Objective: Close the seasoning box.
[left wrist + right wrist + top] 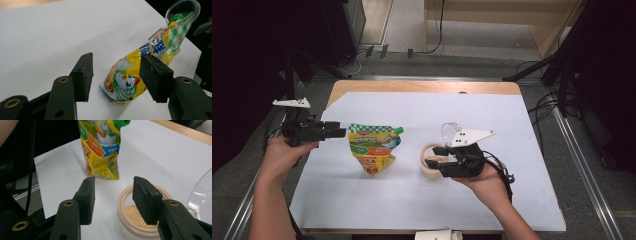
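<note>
Pouch (374,147): yellow, printed, green cap at its upper right corner; it lies on the white sheet (362,200) over the counter (422,86), left of centre, long axis running from the narrow bottom end nearest the person up to the wide capped top pointing away. Left gripper (339,131): held level at the sheet's left edge, fingers (83,75) pointing right toward the pouch, standing apart with nothing between the pads; in the left gripper view the pouch lies just ahead of them, bottom end nearest, cap farthest. Jar (431,161): round, cream-rimmed, uncapped, part-filled with tan granules, upright on the sheet right of the pouch, near it but apart. Right gripper (438,156): fingers pointing left, over the jar; in the right gripper view one finger (147,200) stands in front of the jar's mouth, the other to its side, pads apart and gripping nothing. Clear lid (451,131): just behind the jar, standing on edge.
</note>
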A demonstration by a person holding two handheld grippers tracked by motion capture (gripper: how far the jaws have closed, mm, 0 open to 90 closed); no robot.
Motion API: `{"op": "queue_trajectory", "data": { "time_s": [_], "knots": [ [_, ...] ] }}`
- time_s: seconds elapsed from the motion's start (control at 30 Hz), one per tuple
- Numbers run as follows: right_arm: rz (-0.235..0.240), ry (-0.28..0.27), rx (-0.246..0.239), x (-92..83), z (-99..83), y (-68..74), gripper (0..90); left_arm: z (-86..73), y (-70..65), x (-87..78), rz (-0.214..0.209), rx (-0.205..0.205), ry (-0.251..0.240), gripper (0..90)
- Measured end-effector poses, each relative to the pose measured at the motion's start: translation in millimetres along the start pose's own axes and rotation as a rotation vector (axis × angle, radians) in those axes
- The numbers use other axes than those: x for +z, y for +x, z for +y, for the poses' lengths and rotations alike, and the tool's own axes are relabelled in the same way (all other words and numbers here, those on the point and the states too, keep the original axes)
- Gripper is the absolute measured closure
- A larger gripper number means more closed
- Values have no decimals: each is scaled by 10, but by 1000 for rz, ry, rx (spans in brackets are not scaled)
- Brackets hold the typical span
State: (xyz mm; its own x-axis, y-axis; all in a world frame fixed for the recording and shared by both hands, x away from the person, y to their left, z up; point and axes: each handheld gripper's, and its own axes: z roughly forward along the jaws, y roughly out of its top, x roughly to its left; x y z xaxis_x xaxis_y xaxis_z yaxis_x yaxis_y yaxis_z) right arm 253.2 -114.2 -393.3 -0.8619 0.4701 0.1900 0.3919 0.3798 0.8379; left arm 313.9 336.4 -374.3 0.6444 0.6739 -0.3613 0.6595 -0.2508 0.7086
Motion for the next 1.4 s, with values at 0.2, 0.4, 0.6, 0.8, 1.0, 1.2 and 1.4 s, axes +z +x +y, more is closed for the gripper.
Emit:
{"op": "queue_trajectory", "data": {
  "time_s": [0.2,0.4,0.6,0.8,1.0,1.2,1.4],
  "knots": [
    [-5,-3,7,-145,59,-49,597,-63,87,90,-1,-16,15,455],
    [-29,-11,4,-345,113,-143,611,-76,111,206,9,-25,36,407],
    [-53,-24,29,-529,124,-263,639,-66,84,331,7,-6,60,401],
    [-68,-35,49,-640,102,-362,688,-76,88,403,4,-15,76,397],
    [-102,-51,92,-761,65,-482,755,-76,73,440,-8,-13,84,397],
    [-166,-66,122,-797,-37,-627,877,-66,51,489,-18,-6,103,396],
    [-196,-64,180,-710,-210,-813,900,-61,37,521,-28,-5,105,394]
  ]
}}
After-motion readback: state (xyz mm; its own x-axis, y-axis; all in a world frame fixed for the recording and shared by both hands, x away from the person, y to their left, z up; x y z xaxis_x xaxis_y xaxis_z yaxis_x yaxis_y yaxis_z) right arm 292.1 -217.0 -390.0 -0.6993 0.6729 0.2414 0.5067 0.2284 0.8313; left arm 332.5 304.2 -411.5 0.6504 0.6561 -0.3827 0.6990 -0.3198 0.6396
